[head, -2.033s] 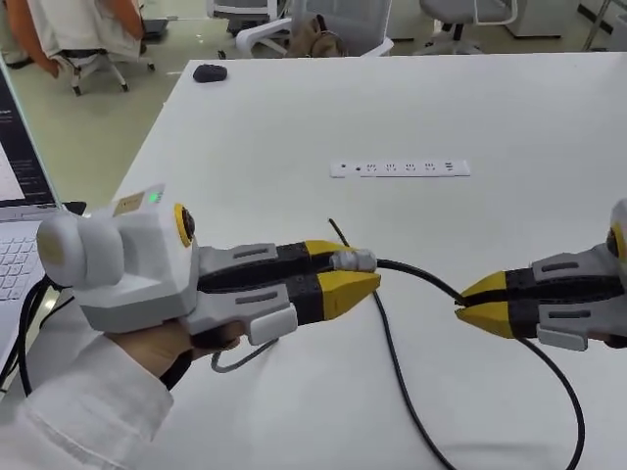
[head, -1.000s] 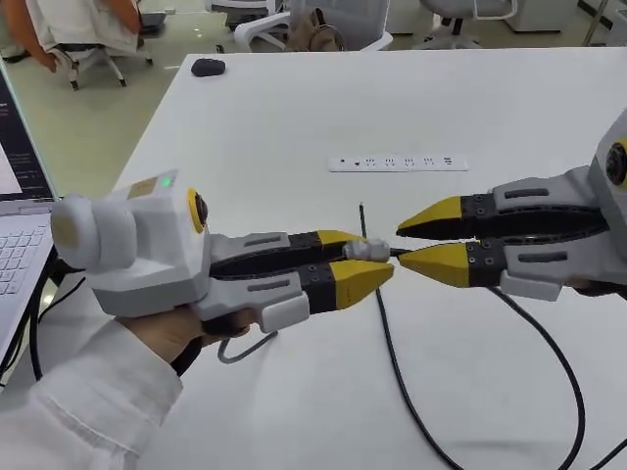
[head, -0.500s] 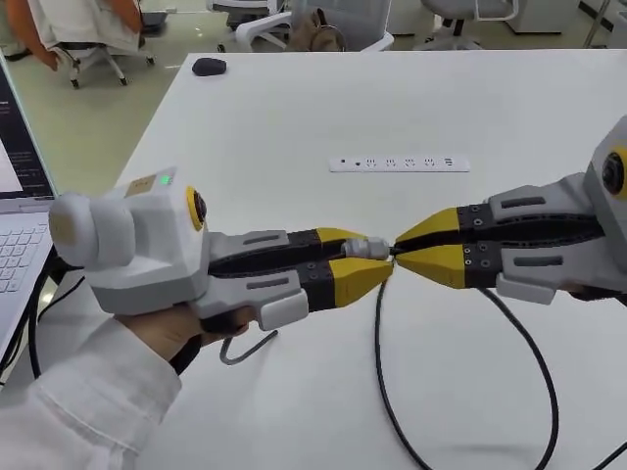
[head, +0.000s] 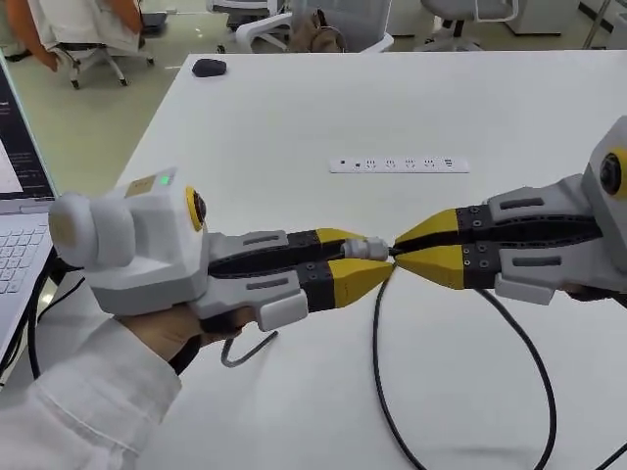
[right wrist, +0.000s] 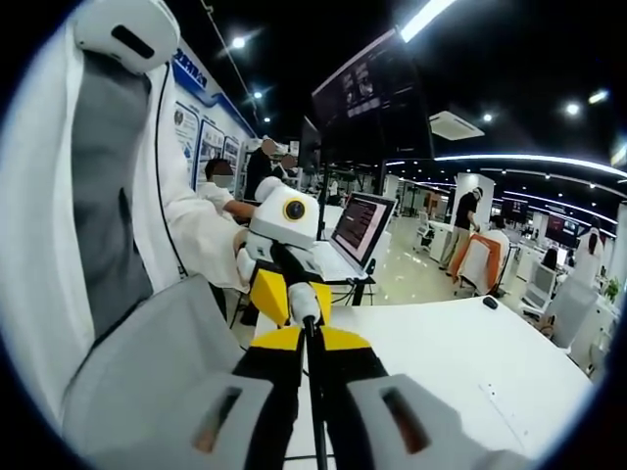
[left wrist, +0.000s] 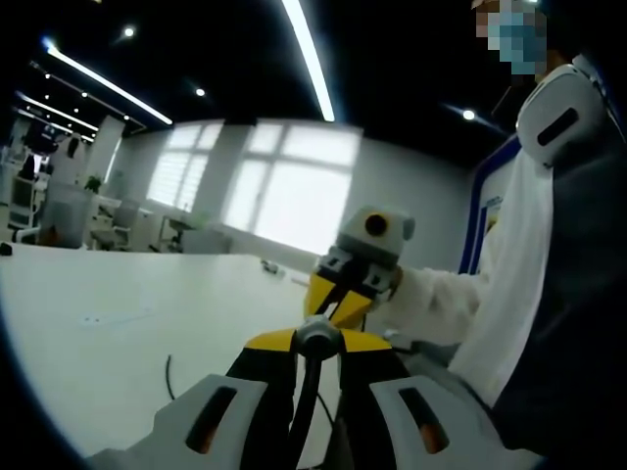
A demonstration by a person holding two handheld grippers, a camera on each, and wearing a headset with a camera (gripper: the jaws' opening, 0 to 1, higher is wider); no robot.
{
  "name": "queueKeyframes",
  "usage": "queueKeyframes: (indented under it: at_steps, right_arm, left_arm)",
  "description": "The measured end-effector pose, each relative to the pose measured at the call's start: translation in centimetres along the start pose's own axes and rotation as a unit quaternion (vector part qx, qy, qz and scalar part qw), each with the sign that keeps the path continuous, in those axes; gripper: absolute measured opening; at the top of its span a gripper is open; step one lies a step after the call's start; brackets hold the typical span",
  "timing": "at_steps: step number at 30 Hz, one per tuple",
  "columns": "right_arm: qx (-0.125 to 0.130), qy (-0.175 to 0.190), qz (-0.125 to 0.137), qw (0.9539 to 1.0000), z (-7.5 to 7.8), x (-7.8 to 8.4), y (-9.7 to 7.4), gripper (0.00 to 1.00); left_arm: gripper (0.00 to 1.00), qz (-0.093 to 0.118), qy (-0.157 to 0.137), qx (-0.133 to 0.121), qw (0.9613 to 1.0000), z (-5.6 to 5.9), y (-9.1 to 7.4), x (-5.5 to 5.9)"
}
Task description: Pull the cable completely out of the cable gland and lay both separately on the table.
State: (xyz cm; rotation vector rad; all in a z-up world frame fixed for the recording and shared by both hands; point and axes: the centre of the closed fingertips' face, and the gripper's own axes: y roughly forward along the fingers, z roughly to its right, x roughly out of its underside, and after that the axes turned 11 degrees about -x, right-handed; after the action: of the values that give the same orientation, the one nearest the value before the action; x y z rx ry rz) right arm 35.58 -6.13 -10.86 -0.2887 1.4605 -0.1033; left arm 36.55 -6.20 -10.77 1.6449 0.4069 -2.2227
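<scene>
My left gripper (head: 376, 256) is shut on the grey cable gland (head: 364, 249) and holds it above the table. Tip to tip with it from the right, my right gripper (head: 398, 251) is shut on the black cable (head: 375, 338) just where it leaves the gland. From there the cable hangs in a loop to the table and runs off toward the near edge. In the left gripper view the gland (left wrist: 318, 337) sits between the yellow jaws. In the right gripper view the cable (right wrist: 314, 387) runs up between the jaws to the gland (right wrist: 300, 305).
A white power strip (head: 399, 164) lies on the white table (head: 294, 127) beyond the grippers. A dark mouse (head: 208, 67) sits at the far left corner. A laptop (head: 15, 245) stands off the left edge, with office chairs behind the table.
My right gripper slid left along the cable, opened beside the gland, then shut on the cable right at it. The cable's loop bulged. The left gripper kept its hold.
</scene>
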Motion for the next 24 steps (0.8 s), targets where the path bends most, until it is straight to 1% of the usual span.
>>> queueKeyframes:
  at_steps: [6, 12, 19, 24]
  right_arm:
    - [0.006, 0.002, 0.004, 1.0000, 0.2, 0.1, -0.4, 0.03]
    - [0.012, 0.013, 0.006, 0.9998, 0.4, 0.6, -0.9, 0.03]
    - [0.027, 0.031, -0.002, 0.9992, 0.6, 2.1, -2.0, 0.03]
    - [0.043, 0.047, -0.011, 0.9979, 0.9, 3.8, -3.2, 0.03]
  left_arm:
    - [0.17, 0.003, -0.002, -0.003, 1.0000, -0.3, -0.3, -0.2]
    - [0.17, 0.000, 0.000, -0.007, 1.0000, -0.5, -0.5, -0.1]
    - [0.17, -0.001, -0.003, -0.013, 0.9999, -0.9, -0.9, 0.0]
    - [0.17, -0.003, -0.003, -0.017, 0.9998, -1.1, -1.2, 0.0]
